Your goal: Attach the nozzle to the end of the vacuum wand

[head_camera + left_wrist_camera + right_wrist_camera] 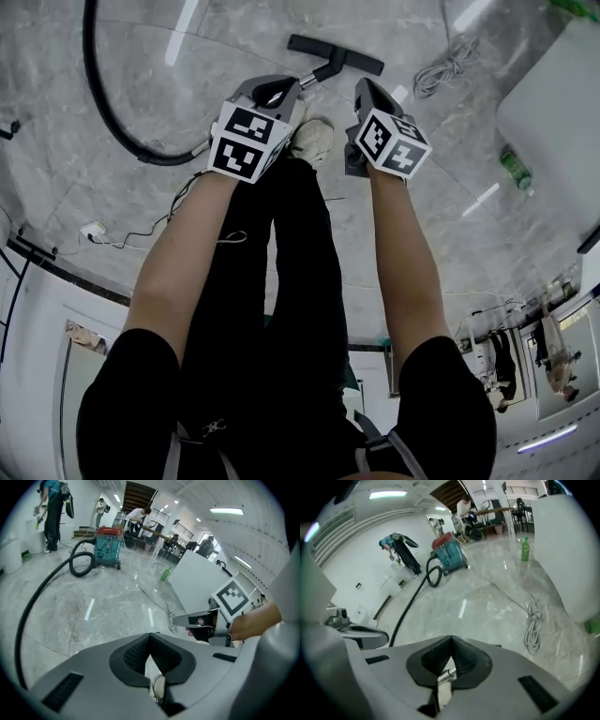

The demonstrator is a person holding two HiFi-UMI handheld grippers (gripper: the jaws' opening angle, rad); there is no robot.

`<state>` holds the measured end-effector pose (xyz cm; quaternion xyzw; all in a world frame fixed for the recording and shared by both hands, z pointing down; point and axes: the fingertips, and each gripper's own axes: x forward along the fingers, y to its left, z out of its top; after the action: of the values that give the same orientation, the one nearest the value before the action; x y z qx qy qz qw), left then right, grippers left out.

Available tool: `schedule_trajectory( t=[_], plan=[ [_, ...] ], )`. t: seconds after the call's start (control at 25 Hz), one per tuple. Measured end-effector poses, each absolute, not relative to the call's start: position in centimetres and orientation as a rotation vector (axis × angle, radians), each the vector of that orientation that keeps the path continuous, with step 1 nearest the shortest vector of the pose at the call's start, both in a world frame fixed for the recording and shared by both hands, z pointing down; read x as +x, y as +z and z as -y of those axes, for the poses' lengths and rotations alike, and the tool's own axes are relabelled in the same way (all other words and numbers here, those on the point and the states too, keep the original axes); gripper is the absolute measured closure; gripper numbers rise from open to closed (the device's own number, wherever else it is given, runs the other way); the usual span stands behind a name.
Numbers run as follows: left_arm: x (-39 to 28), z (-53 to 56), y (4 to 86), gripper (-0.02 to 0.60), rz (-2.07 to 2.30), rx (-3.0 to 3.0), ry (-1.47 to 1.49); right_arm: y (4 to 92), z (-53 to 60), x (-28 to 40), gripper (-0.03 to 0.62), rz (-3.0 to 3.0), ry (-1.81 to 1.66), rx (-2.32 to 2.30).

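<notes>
Seen from above, 2 bare forearms reach forward and down, side by side. The left arm (178, 267) ends in the left gripper (281, 91), and the right arm (405, 272) ends in the right gripper (364, 89). Each gripper carries a cube of black-and-white square markers at its rear: the left cube (246, 141) and the right cube (392, 142). Both grippers point steeply downward, near each other but apart. The left gripper's 2 jaws are pressed together with nothing between them. The right gripper's 2 jaws are likewise together and empty. Black short sleeves (127, 394) cover both upper arms.
</notes>
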<state>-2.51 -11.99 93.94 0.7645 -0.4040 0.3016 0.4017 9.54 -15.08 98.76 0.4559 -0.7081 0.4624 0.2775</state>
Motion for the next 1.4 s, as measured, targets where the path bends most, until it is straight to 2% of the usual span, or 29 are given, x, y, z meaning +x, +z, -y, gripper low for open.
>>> schedule_trajectory(
  t=[0.16,0.48,0.84,1.16,1.4],
  plan=[
    [-3.0,15.2,84.9,0.571,1.134,1.953,0.695,85.5,18.5,8.2,0.579,2.097,1.077,1.301],
    [-1.7,22.8,61.0,0.571,1.253,2.078,0.603,58.1,24.2,6.7,0.580,2.317,0.842,1.523],
    [-0.3,25.9,33.0,0.571,1.431,2.235,0.440,29.7,25.0,9.2,0.580,2.498,0.731,1.753],
    [2.3,23.2,15.7,0.571,1.437,2.429,0.412,14.3,21.9,13.2,0.580,2.618,0.636,1.949],
    [5.2,21.2,8.1,0.571,1.459,2.603,0.369,7.6,19.3,14.6,0.580,2.615,0.380,1.994]
  ],
)
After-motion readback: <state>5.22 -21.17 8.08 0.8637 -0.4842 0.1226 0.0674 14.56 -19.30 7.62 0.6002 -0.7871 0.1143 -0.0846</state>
